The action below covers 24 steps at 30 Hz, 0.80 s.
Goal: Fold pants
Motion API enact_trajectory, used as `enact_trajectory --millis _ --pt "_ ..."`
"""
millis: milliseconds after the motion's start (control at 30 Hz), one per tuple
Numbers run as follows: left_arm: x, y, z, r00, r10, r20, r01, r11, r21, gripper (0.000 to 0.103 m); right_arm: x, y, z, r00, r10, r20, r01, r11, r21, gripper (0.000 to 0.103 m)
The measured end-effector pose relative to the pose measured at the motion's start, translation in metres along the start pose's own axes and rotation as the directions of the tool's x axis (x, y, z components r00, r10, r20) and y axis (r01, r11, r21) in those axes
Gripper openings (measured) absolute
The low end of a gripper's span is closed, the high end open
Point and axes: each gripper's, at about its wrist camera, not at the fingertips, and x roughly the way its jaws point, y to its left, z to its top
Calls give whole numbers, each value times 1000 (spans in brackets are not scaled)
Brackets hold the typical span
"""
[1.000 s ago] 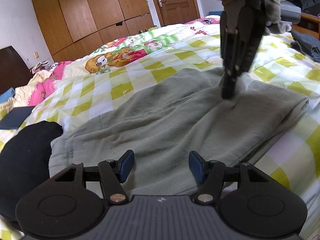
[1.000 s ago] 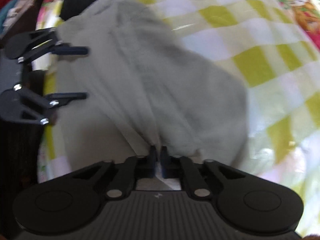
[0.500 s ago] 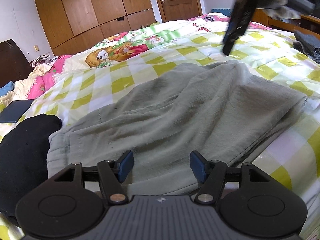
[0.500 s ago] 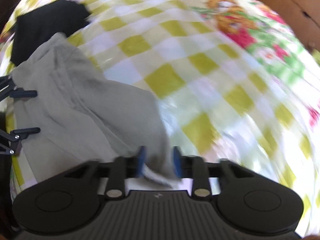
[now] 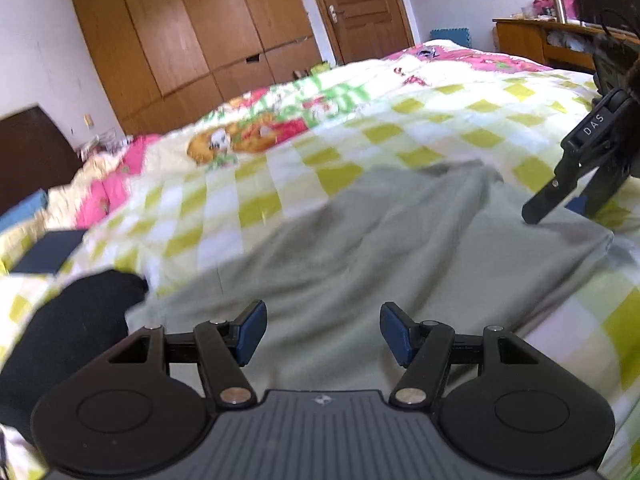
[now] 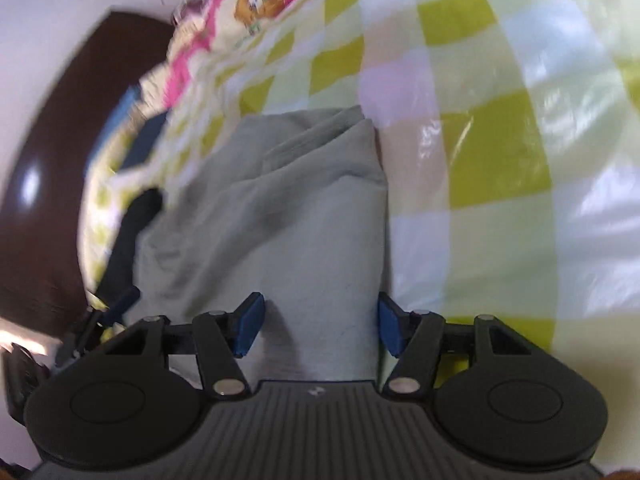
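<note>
You have let go of the pants [image 6: 280, 216] at frame bottom, so your right gripper [image 6: 318, 328] and left gripper [image 5: 322, 332] are both wide and empty, ready for another fold.

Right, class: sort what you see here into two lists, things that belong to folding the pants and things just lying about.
Belongs to the job:
grey pants
left gripper, open
right gripper, open

Just lying about:
checked bedspread
black garment
dark blue book
wardrobe

White letters "DAS" stand on the right tool [image 5: 560, 208].
</note>
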Motion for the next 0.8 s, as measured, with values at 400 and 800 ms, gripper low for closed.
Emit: enact_trajectory --millis 400,800 --pt "80 -54 114 927 -376 -11 374 920 115 76 1 0 -20 996 80 50 -76 994 -79 23" --pt "146 -97 112 971 -116 -207 193 894 405 23 -9 -2 -35 990 105 96 -89 984 -156 13"
